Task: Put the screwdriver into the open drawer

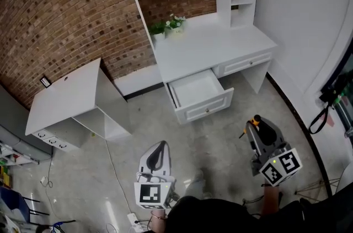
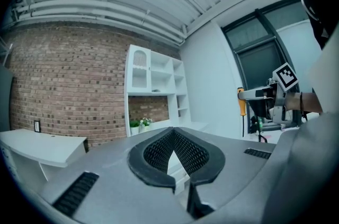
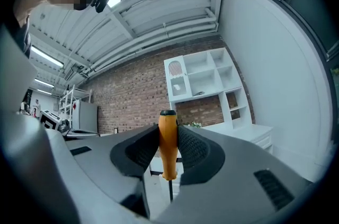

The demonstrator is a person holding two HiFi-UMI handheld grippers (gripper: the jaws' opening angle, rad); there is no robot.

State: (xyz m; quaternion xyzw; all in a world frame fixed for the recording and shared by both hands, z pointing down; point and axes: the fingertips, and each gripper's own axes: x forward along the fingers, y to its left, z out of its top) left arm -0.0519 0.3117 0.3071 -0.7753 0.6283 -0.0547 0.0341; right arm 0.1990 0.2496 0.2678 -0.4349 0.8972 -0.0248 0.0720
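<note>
While the right gripper (image 1: 256, 125) clasps the screwdriver (image 3: 168, 142), the open drawer (image 1: 208, 109) lies ahead.
Both ribbed pads (image 3: 194, 149) press the orange handle, which stands upright with its dark cap uppermost and the thin shaft pointing down. The left gripper (image 2: 172, 134) carries nothing, its jaw tips meeting. The white drawer, pulled out from the desk (image 1: 209, 42) against the brick wall (image 1: 66, 17), is apart from both grippers, across a stretch of grey floor (image 1: 220, 144).
</note>
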